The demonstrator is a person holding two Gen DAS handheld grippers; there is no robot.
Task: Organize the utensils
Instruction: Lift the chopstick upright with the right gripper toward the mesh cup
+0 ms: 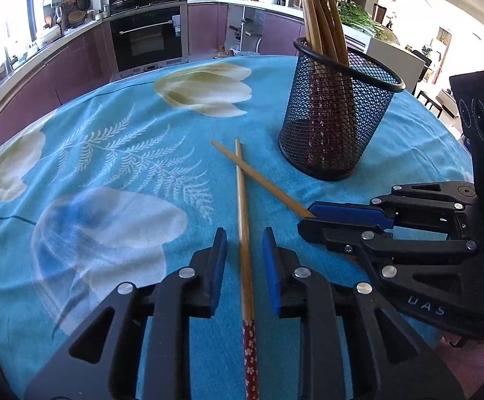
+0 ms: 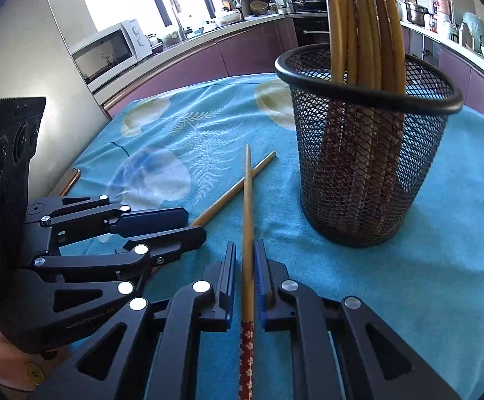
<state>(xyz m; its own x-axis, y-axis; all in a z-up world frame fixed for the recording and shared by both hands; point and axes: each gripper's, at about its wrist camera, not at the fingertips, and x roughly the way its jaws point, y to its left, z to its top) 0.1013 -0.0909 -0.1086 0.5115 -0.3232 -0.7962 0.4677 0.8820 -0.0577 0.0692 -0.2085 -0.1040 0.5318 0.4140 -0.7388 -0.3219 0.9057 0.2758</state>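
Between the blue-padded fingers of the left gripper (image 1: 243,243) lies a slim bamboo chopstick with a red flowered handle (image 1: 244,233), with clear gaps on both sides, so it is not pinched. Toward three o'clock, the right gripper (image 2: 244,256) is closed narrowly on a second matching bamboo chopstick (image 2: 248,226). The two sticks cross at twelve o'clock on the turquoise flower-print tablecloth (image 1: 108,133). At one o'clock stands the black wire-mesh cup (image 1: 335,126), upright, well apart from the sticks and filled with a bundle of bamboo chopsticks (image 1: 322,16).
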